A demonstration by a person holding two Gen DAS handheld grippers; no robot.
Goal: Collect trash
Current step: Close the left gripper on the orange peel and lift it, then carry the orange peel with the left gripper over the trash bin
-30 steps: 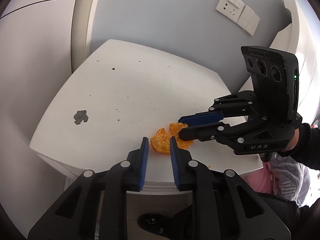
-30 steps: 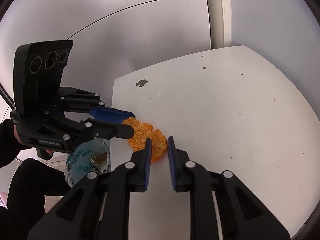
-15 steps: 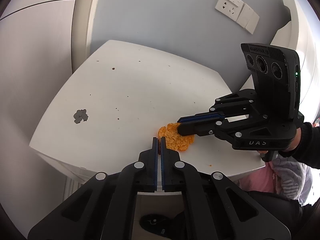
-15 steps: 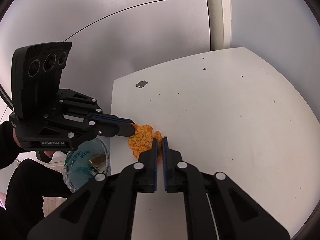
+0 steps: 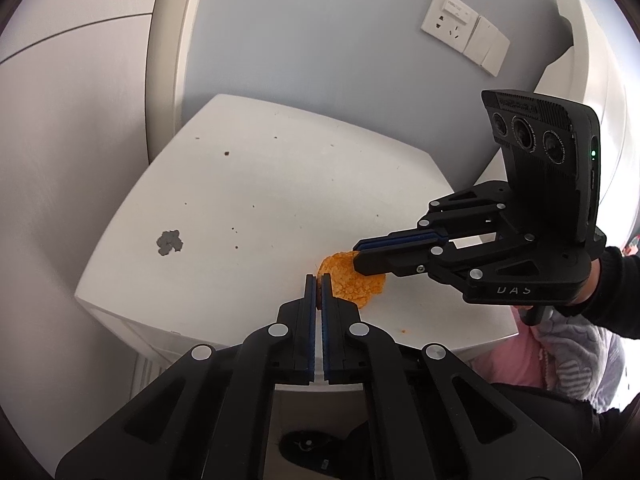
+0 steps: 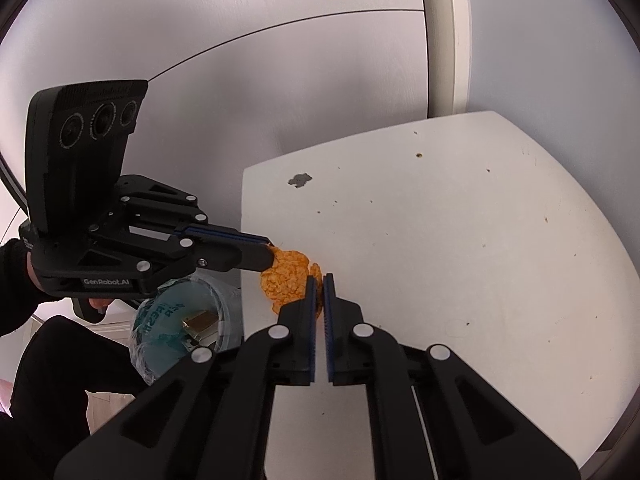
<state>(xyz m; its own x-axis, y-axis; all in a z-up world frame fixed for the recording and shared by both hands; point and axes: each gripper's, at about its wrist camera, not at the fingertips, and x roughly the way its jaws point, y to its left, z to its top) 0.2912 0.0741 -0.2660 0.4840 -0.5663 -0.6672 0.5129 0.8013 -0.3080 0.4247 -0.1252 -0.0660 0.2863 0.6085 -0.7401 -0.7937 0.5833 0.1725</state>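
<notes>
Orange peel (image 5: 352, 282) lies near the front edge of a small white table (image 5: 260, 200). My left gripper (image 5: 319, 278) is shut on one edge of the peel. My right gripper (image 5: 358, 256) comes in from the right and is shut on the other side. In the right wrist view the peel (image 6: 286, 278) sits between my right gripper (image 6: 319, 278) and my left gripper (image 6: 270, 254), both pinching it.
A grey scrap (image 5: 170, 242) and dark crumbs (image 5: 226, 153) lie on the table. A bin lined with a clear printed bag (image 6: 180, 332) stands on the floor beside the table's left edge. A wall socket (image 5: 452, 20) is on the wall behind.
Both grippers were open around the peel a second ago and have closed on it. The peel pieces are now pressed together and lifted slightly.
</notes>
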